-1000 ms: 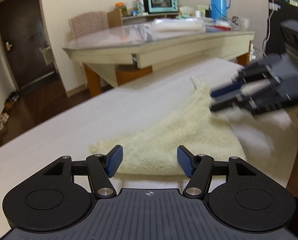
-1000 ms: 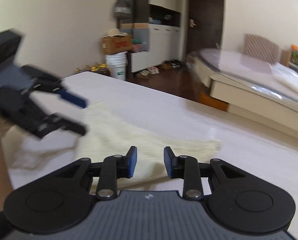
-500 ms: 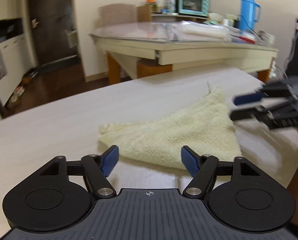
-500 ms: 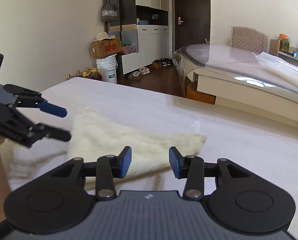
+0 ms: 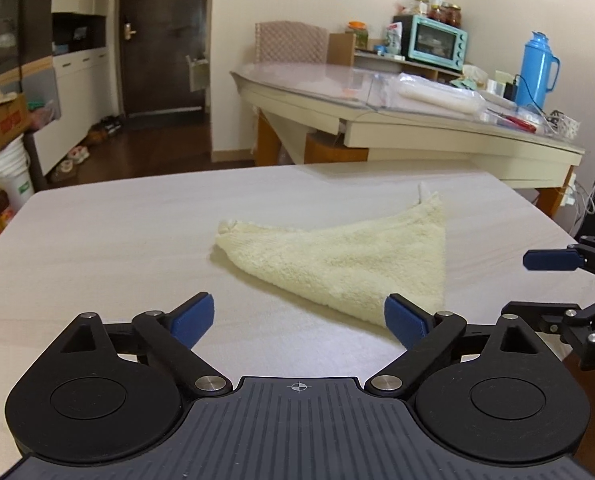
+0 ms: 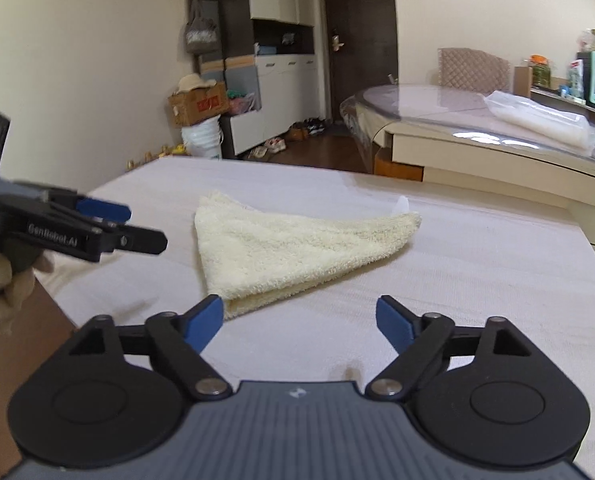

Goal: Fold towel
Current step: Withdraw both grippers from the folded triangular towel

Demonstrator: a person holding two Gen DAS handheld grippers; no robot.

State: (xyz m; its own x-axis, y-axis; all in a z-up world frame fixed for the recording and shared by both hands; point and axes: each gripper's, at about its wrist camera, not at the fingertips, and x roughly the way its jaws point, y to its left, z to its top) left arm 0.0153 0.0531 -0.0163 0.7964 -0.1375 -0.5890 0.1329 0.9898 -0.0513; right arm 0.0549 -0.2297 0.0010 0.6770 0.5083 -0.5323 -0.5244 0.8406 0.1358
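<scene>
One towel [image 5: 349, 256] folded triangular, long edge crosswise, apex toward grippers.

Cream terry towel [image 5: 349, 256] — folded into a triangle; lying flat, ungripped.

Folded cream towel [image 5: 361, 256] flat on table [image 5: 117, 240]; left hand-held gripper [image 5: 297, 318] opening, empty.
</scene>
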